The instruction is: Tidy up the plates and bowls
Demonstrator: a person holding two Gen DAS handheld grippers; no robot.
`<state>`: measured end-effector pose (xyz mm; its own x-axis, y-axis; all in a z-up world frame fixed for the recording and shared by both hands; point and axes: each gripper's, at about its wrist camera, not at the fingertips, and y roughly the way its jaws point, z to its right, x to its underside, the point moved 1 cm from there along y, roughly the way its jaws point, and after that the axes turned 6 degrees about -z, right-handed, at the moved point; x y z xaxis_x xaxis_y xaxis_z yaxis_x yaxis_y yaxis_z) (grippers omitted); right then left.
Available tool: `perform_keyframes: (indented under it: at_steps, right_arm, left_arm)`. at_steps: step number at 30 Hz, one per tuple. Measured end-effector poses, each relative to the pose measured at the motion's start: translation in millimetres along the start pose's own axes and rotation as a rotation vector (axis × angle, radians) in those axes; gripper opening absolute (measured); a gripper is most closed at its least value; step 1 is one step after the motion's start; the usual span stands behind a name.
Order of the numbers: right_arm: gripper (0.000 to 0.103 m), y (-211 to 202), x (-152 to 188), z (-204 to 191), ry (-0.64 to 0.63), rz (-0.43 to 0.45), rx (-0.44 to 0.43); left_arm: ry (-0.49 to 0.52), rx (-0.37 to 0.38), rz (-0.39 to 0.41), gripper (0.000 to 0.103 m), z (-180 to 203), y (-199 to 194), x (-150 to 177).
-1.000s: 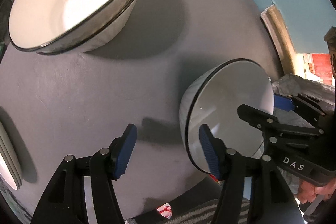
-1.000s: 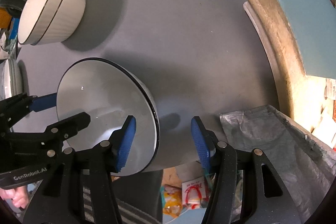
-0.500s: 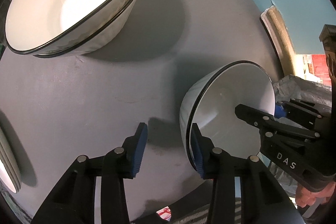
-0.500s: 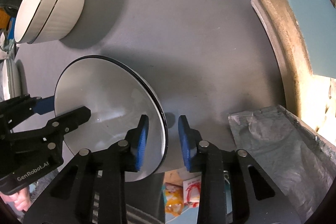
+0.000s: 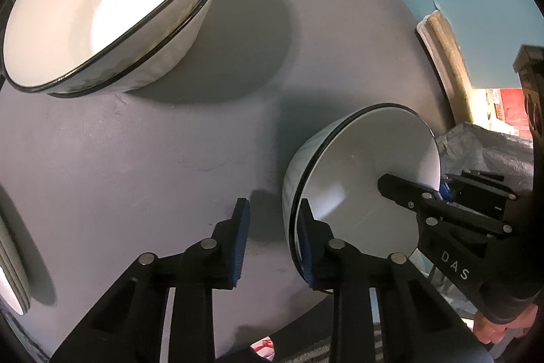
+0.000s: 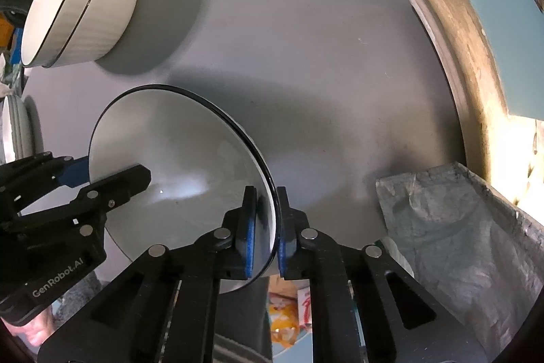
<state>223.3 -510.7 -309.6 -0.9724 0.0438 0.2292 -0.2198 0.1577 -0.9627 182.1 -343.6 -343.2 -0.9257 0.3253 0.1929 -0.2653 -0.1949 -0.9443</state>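
A white bowl with a black rim point(image 5: 367, 172) point(image 6: 176, 165) sits tilted near the front edge of the round grey table point(image 5: 142, 165). My right gripper point(image 6: 265, 223) is shut on its rim, one pad inside and one outside. My left gripper point(image 5: 272, 240) straddles the opposite rim, its jaws narrowed with a gap still showing on the outer side. Two stacked white bowls point(image 5: 105, 5) point(image 6: 78, 5) stand at the back left.
A stack of plates point(image 5: 10, 274) point(image 6: 17, 131) lies at the table's left edge. A grey plastic-covered box point(image 6: 469, 237) stands to the right of the table. A worn wooden moulding point(image 6: 459, 56) runs along the blue wall.
Both grippers have closed in on the single bowl's rim. The right one went from wide open to shut on it. The left one narrowed around the other side.
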Motion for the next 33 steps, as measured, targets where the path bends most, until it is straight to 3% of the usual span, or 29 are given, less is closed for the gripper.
perform_keyframes:
  at_steps: [6, 16, 33]
  right_arm:
    - [0.007, -5, 1, -4, 0.008, 0.005, -0.005]
    - [0.006, -10, -11, -5, 0.022, -0.005, -0.037]
    - [0.006, -59, -21, -50, -0.063, 0.022, -0.029]
  left_arm:
    - [0.029, 0.002, 0.001, 0.010, 5, 0, 1]
    - [0.011, -0.023, -0.002, 0.009, 5, -4, 10]
    - [-0.042, -0.041, 0.097, 0.009, -18, -80, 30]
